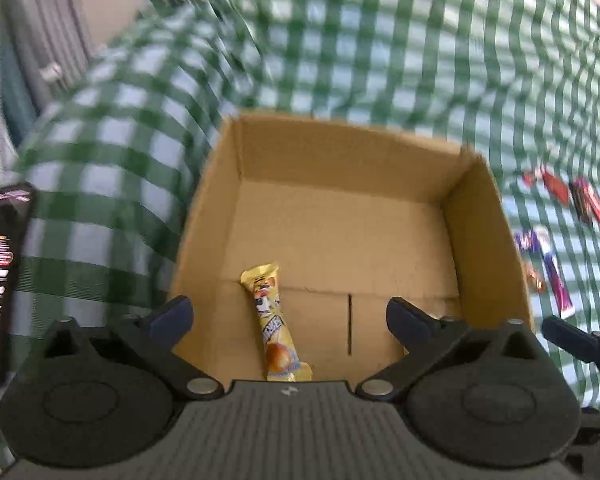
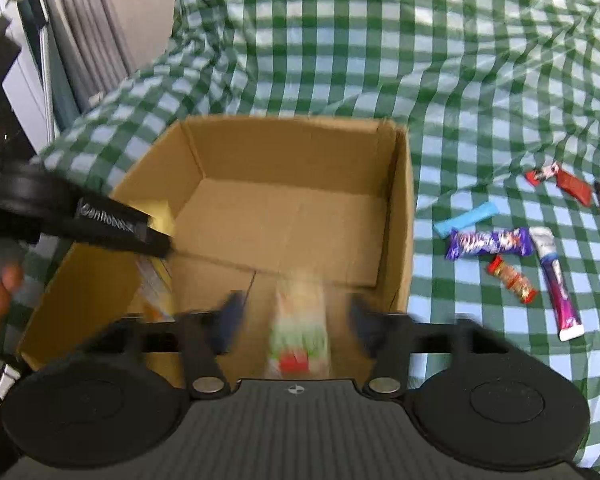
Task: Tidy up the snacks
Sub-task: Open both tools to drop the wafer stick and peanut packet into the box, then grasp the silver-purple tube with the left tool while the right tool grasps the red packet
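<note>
A home, by the look of it: a green-and-white checked cloth [image 2: 460,60] drapes loosely over the desk, grey pleated curtains [image 2: 84,40] hang at the far left, and wrapped sweets [image 2: 488,242] lie scattered beside an open cardboard box [image 2: 400,208].

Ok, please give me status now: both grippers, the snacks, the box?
Left gripper open over cardboard box, yellow snack lying inside. Right gripper open, blurred pale packet between its jaws, untouched. Loose snacks remain on checked cloth. Nothing blocking.
</note>
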The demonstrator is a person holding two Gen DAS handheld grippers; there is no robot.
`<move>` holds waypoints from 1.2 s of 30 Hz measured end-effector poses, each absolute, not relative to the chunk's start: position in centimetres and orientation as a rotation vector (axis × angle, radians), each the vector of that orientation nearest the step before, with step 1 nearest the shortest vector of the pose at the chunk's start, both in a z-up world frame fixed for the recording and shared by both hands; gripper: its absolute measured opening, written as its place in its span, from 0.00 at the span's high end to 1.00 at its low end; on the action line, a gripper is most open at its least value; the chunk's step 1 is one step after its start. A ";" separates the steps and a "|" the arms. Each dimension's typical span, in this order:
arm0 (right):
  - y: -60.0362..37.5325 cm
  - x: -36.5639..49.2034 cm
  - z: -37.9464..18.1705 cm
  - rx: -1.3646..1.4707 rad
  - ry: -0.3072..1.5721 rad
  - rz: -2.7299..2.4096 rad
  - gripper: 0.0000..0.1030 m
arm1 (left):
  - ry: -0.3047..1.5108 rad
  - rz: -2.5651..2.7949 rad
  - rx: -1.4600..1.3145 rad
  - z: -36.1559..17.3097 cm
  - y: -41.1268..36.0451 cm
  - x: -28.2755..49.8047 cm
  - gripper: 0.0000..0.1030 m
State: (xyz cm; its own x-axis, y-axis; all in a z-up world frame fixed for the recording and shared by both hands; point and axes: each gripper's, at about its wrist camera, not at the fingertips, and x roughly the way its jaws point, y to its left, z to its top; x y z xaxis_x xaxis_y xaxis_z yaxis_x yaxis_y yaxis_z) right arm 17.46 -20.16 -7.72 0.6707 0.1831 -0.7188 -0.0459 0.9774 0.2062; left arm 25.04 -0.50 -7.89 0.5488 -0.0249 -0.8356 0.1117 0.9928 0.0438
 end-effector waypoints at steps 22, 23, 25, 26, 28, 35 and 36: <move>-20.2 3.1 -1.4 0.247 0.836 0.095 0.05 | 1.074 -0.028 0.125 -4.9 -0.1 5.6 0.00; -20.4 2.5 -1.0 0.252 0.825 0.097 0.05 | 1.069 -0.031 0.132 -4.7 -0.4 5.2 0.00; -20.7 1.6 -0.5 0.258 0.801 0.099 0.05 | 1.052 -0.034 0.143 -4.3 -1.1 4.7 0.00; -20.7 1.3 -0.2 0.261 0.791 0.101 0.05 | 1.040 -0.035 0.148 -4.0 -1.3 4.3 0.00; -20.9 0.5 0.3 0.267 0.773 0.106 0.05 | 1.021 -0.033 0.155 -3.5 -1.7 3.7 0.00; -21.7 -1.3 1.2 0.298 0.727 0.118 0.05 | 0.992 -0.024 0.168 -2.3 -2.4 2.3 0.00; -21.9 -1.4 1.3 0.304 0.724 0.119 0.05 | 0.990 -0.023 0.171 -2.3 -2.6 2.2 0.00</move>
